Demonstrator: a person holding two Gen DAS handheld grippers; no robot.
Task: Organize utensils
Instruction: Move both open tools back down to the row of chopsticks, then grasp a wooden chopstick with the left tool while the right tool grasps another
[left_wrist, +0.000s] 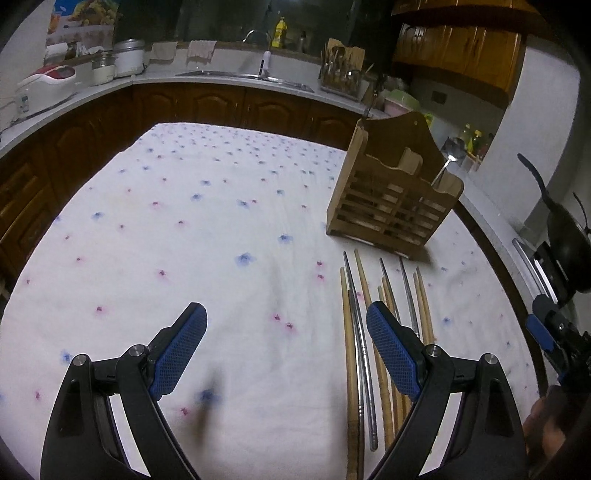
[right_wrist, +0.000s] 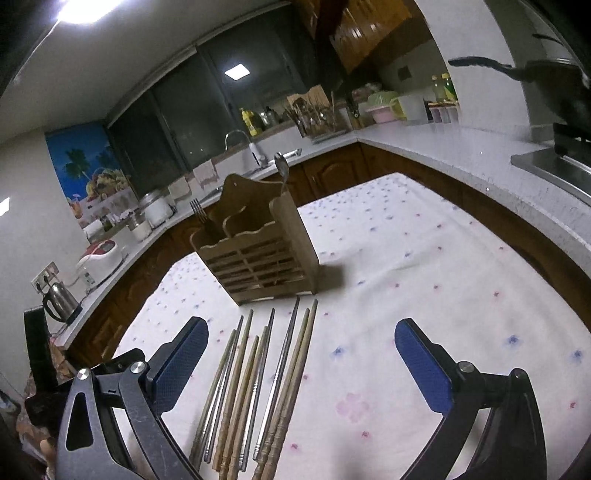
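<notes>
On the tablecloth (right_wrist: 406, 258), chopsticks (right_wrist: 258, 380) before holder (right_wrist: 258, 251), both tools agape

floral tablecloth (left_wrist: 221, 229), kettle (right_wrist: 61, 301), perhaps rice cooker (left_wrist: 129, 57)

The utensil holder (right_wrist: 258, 247) stands upright on the tablecloth (right_wrist: 424, 258). A fork (right_wrist: 201, 216) sits in its left compartment and a spoon (right_wrist: 282, 170) in its right compartment. The chopsticks (right_wrist: 251, 387) lie side by side on the cloth just in front of the holder, tips toward it. Behind the table, the counter (right_wrist: 461, 147) carries the sink (left_wrist: 243, 75), with a cutlery rack (left_wrist: 341, 75) to its right. A kettle (right_wrist: 61, 301) stands on the counter at far left.
</notes>
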